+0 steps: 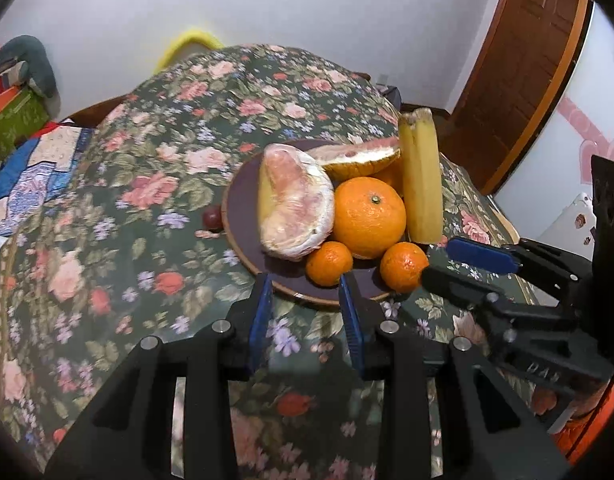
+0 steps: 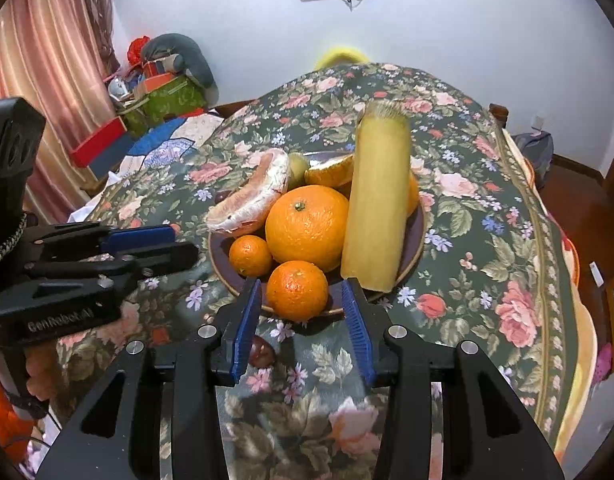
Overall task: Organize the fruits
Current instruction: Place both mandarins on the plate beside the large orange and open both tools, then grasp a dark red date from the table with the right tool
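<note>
A dark purple plate [image 1: 243,216] [image 2: 417,236] on the flowered tablecloth holds a big orange [image 1: 369,216] [image 2: 307,226], two small mandarins [image 1: 329,262] [image 1: 403,266], a banana [image 1: 421,184] [image 2: 377,200], a peeled pomelo chunk [image 1: 295,204] [image 2: 251,196] and a piece of pomelo peel [image 1: 359,160]. My left gripper [image 1: 307,292] hovers open at the plate's near rim, with nothing between its pads. My right gripper [image 2: 301,308] [image 1: 439,260] is open too, its tips just short of the nearest mandarin [image 2: 297,290]. Under it a dark red grape [image 2: 263,350] lies on the cloth.
Another grape [image 1: 212,216] sits on the cloth left of the plate. Flowered cloth [image 1: 147,200] spreads left of and behind the plate. Boxes and a grey cushion [image 2: 179,60] pile up by the pink curtain. A wooden door [image 1: 527,60] stands at the right.
</note>
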